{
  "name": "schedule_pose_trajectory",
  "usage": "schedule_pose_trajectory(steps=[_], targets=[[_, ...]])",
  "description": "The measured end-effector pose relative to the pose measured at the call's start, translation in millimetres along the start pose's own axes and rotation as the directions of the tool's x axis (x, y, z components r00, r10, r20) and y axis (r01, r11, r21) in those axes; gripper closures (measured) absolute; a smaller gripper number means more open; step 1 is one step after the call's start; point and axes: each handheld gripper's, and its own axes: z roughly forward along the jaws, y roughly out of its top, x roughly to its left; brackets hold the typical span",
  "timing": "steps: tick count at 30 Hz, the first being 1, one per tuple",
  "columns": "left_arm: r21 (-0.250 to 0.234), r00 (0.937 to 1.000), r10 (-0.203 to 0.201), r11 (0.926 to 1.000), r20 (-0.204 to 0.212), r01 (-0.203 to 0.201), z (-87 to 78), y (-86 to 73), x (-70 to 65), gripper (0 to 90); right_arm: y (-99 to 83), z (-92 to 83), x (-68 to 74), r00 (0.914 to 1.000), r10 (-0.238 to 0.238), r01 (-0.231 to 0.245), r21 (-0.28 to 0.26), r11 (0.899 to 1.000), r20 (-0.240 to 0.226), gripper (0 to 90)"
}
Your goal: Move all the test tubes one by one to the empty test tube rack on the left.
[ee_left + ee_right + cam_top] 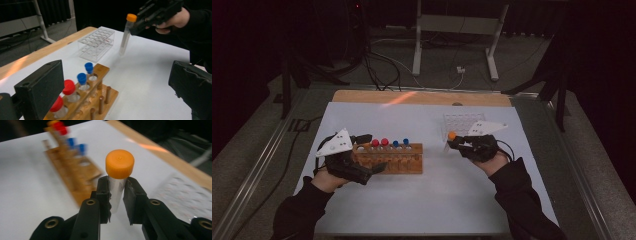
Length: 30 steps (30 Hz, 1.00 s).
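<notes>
right claw (117, 192) clamps my orange-capped tube (118, 177) below its cap, hanging upright above the table (422, 195) beside the clear rack (459, 121); left claw (120, 90) stands apart by the wooden rack (100, 85).

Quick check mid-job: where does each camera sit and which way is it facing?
High view: above the person's side, looking forward and down at the table; both forearms show.
Left gripper view: along open jaws toward the wooden rack and clear rack.
Right gripper view: along jaws clamping the orange-capped tube.
All three share that tube and the wooden rack.
</notes>
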Motion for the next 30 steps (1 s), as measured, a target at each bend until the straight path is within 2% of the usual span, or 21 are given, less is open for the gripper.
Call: schedule_pose_trajectory(steps=[4, 8, 11, 15, 19, 20, 24, 30], targets=[[0.008, 0.9994, -0.002, 1.0000, 0.034, 0.002, 9.7, -1.0, -7.9, 1.9, -3.0, 6.7, 24.1, 0.9961, -0.038, 0.040, 0.021, 0.999, -0.080, 74.8], [0.011, 0.9971, -0.002, 0.9999, 0.076, 0.001, 21.6, -3.6, -16.5, 5.3, -4.0, 15.6, 44.7, 0.9856, -0.065, 0.072, 0.038, 0.997, -0.156, 74.8], [0.015, 0.9948, 0.006, 0.9999, 0.101, -0.008, 29.5, -5.1, -24.5, 8.7, -3.5, 21.1, 54.7, 0.9782, -0.081, 0.090, 0.039, 0.995, -0.191, 74.8], [0.008, 0.9903, 0.023, 0.9997, 0.137, -0.025, 38.1, -6.5, -35.7, 18.1, -1.6, 25.9, 65.2, 0.9701, -0.097, 0.109, 0.041, 0.993, -0.223, 74.8], [0.022, 0.9878, 0.043, 0.9987, 0.150, -0.047, 46.3, -7.3, -43.7, 30.7, 1.1, 29.5, 74.9, 0.9623, -0.112, 0.125, 0.037, 0.991, -0.248, 74.8], [0.023, 0.9889, 0.045, 0.9985, 0.142, -0.049, 47.9, -7.4, -45.2, 34.2, 1.4, 30.6, 77.1, 0.9601, -0.111, 0.125, 0.037, 0.991, -0.257, 74.8], [0.019, 0.9869, 0.051, 0.9983, 0.153, -0.054, 51.1, -7.5, -48.3, 42.5, 2.2, 33.5, 83.8, 0.9543, -0.122, 0.138, 0.040, 0.990, -0.273, 74.8], [0.024, 0.9861, 0.067, 0.9972, 0.152, -0.071, 54.7, -8.2, -49.2, 54.6, 3.5, 35.5, 86.9, 0.9509, -0.122, 0.138, 0.036, 0.990, -0.284, 74.7]])
